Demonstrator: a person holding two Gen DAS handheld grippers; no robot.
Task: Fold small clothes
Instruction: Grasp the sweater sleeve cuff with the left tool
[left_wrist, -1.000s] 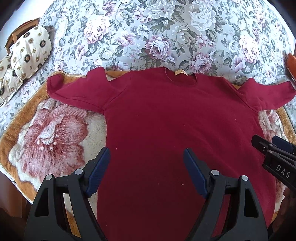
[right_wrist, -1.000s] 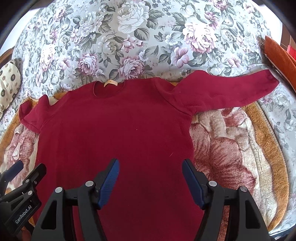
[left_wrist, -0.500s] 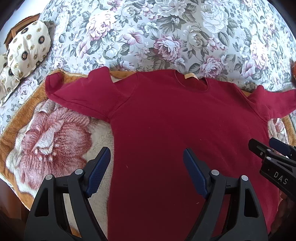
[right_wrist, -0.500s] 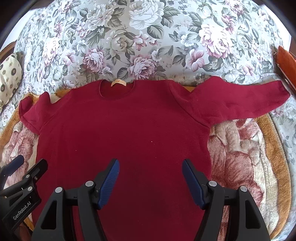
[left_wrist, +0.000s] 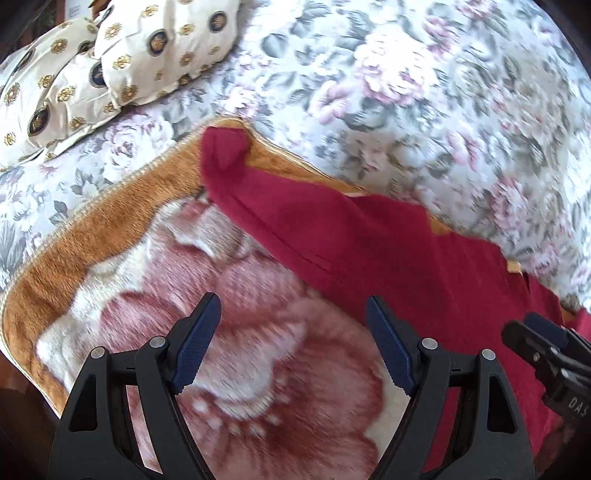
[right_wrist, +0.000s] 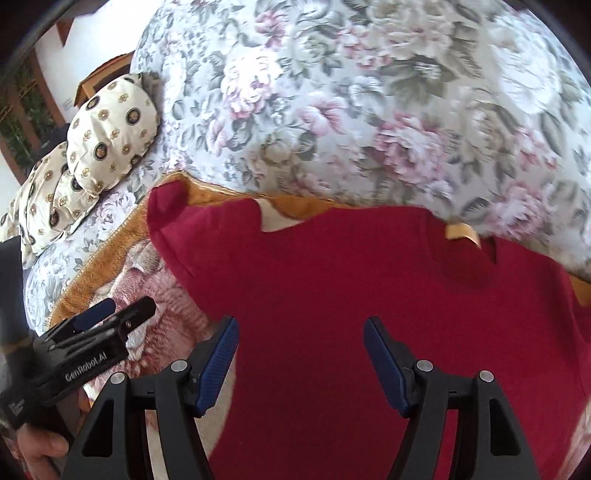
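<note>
Ahead of the left gripper (left_wrist: 293, 343) and off to its right lies a dark red sweater (left_wrist: 388, 258), spread flat on a plush blanket (left_wrist: 110, 206) with a big pink flower print and an orange border; laid out flat like this, its sleeves and edges are easy to reach for folding. Its blue pads stand wide apart and hold nothing, and below them is only blanket pile, so the tool appears to be aimed at the near sleeve (left_wrist: 236, 162), which runs diagonally up and away to a bunched cuff on the orange border

Directly under the right gripper (right_wrist: 301, 349) sits the sweater's body, with the collar and its tan neck label (right_wrist: 461, 232) ahead and to the right. This gripper is also spread and empty, hovering over the cloth rather than touching it, as far as the view shows. To its left, the other tool's fingers show over the blanket, held by a hand (right_wrist: 40, 450) at the lower edge

Beyond both tools a floral bedspread (right_wrist: 332, 92) rises behind the blanket, and patterned cream pillows (right_wrist: 107, 136) rest far left, well apart from the garment. Folding has not begun; a sleeve fold looks like the first step
</note>
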